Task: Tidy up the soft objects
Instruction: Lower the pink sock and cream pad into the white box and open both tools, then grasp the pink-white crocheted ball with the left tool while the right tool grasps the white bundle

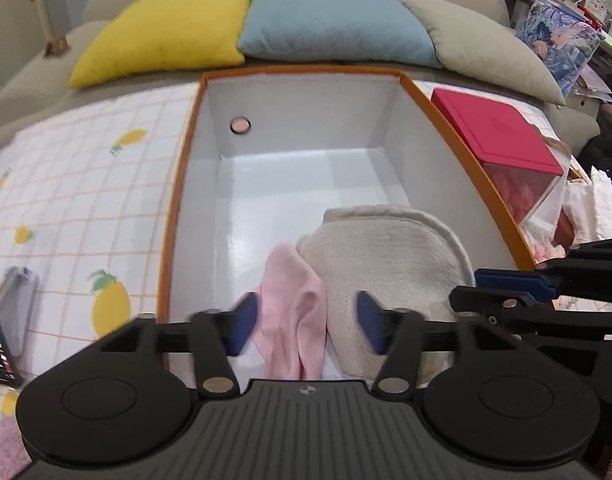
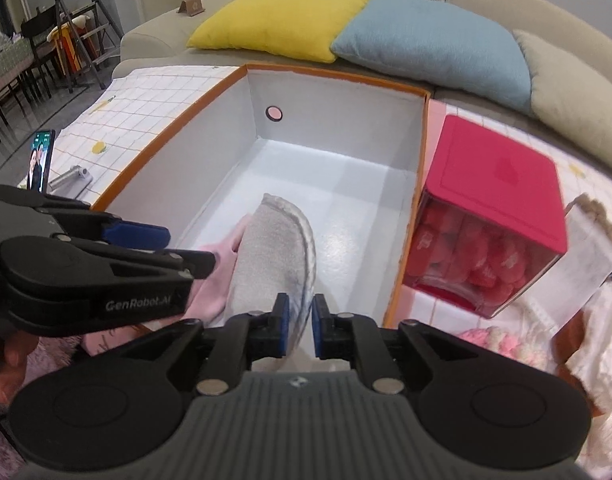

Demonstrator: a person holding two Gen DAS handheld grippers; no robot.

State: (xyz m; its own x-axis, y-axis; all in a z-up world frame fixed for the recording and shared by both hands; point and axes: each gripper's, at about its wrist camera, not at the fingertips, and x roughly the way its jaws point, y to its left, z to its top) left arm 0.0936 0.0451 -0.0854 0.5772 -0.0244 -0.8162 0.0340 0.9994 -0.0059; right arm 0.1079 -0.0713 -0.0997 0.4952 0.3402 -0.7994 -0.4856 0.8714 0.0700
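An open box (image 1: 186, 168) with an orange rim and white inside stands on the table; it also shows in the right wrist view (image 2: 409, 184). A folded grey cloth (image 1: 385, 256) leans in its near end beside a pink cloth (image 1: 294, 304). My left gripper (image 1: 306, 322) is open, its blue pads on either side of the pink cloth and the grey cloth's edge. My right gripper (image 2: 300, 330) is shut on the near edge of the grey cloth (image 2: 274, 256). The pink cloth (image 2: 218, 276) lies to its left, by the left gripper (image 2: 162, 248).
A red-lidded clear container (image 2: 485, 216) of pink items stands right of the box. Yellow (image 1: 166, 32), blue (image 1: 333, 20) and grey (image 1: 489, 44) cushions lie on the sofa behind. A phone (image 2: 40, 160) and a metal part (image 2: 72, 176) sit at the left on the checked tablecloth (image 1: 86, 184).
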